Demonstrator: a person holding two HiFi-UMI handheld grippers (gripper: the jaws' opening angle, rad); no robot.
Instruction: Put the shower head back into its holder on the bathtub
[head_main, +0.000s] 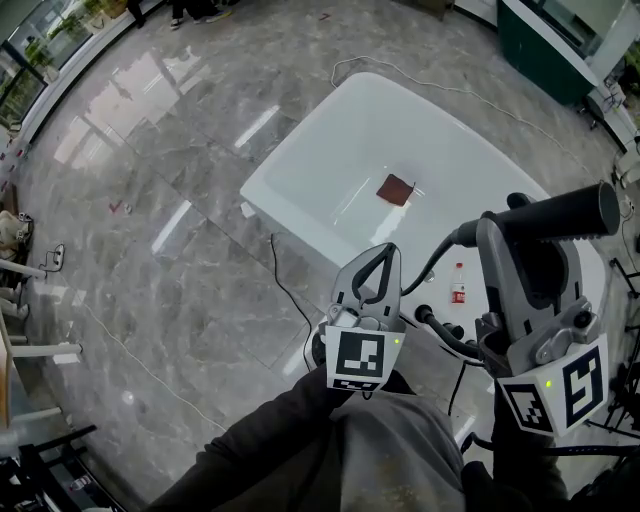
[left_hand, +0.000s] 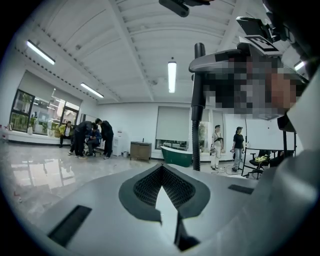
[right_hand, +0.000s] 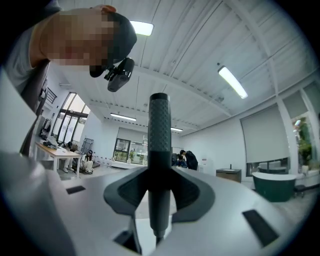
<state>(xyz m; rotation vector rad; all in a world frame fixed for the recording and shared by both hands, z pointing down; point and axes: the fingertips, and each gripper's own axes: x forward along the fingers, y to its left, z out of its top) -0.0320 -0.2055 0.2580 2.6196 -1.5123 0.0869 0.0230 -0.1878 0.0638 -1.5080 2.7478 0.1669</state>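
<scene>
My right gripper (head_main: 502, 224) is shut on the black shower head (head_main: 565, 212), which sticks out to the right, above the tub's near right end. Its hose (head_main: 440, 256) curves down behind my left gripper. In the right gripper view the textured handle (right_hand: 159, 145) stands upright, clamped between the pads. The white bathtub (head_main: 330, 150) lies ahead on the marble floor; I cannot make out a holder on it. My left gripper (head_main: 383, 252) is shut with nothing in it, at the tub's near rim; its pads meet at the tips (left_hand: 160, 170). The left gripper view also shows the shower head (left_hand: 198, 100).
A red-brown patch (head_main: 396, 189) lies in the tub. A small red-capped bottle (head_main: 458, 285) stands on the floor nearby. A thin black cable (head_main: 285, 280) runs across the floor. A green tub (head_main: 540, 50) stands far right, and several people (left_hand: 90, 137) are at the room's far side.
</scene>
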